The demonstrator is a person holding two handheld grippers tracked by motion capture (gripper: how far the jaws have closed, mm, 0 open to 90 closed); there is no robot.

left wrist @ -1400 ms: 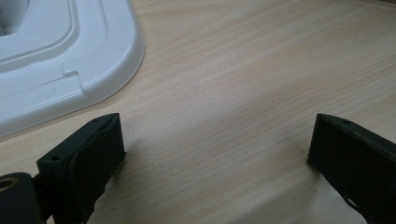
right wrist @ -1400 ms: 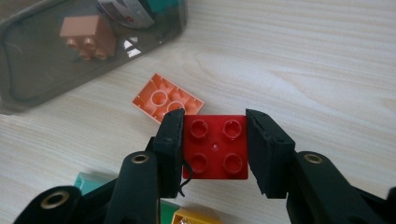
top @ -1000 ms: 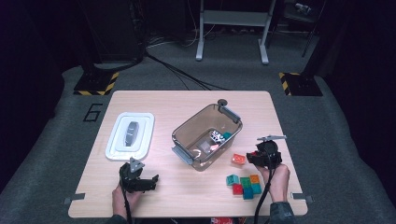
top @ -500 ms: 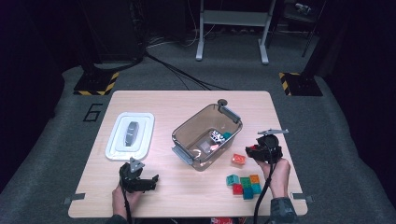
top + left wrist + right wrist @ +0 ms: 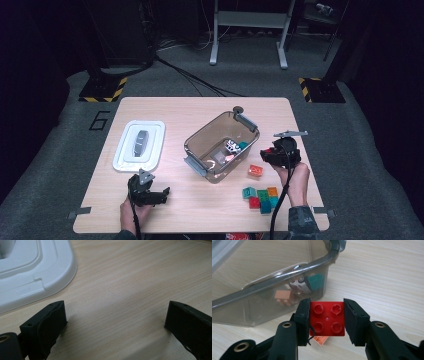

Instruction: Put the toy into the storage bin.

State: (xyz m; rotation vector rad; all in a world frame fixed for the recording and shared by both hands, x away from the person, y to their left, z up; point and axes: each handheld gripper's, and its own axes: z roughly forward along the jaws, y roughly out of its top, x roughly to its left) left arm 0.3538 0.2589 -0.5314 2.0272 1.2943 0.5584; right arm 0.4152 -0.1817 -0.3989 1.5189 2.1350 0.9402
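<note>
A red brick (image 5: 327, 318) is clamped between the jaws of the right gripper (image 5: 326, 320), held just off the near-right side of the clear bin (image 5: 200, 136). An orange brick (image 5: 256, 170) sits right of the bin. The left gripper (image 5: 115, 322) is parked open, jaws wide apart, beside the white lid (image 5: 45, 270), far left of the bin.

Red four-stud brick (image 5: 327, 318) between black jaws of the right gripper (image 5: 326, 320). Orange brick (image 5: 255, 170) on pale wood-grain table (image 5: 200, 210). Cluster of teal, green, red and orange bricks (image 5: 261, 198). Smoky grey translucent bin (image 5: 200, 150), grey handles. White lid (image 5: 138, 145), grey centre. Black left gripper (image 5: 150, 192).
</note>
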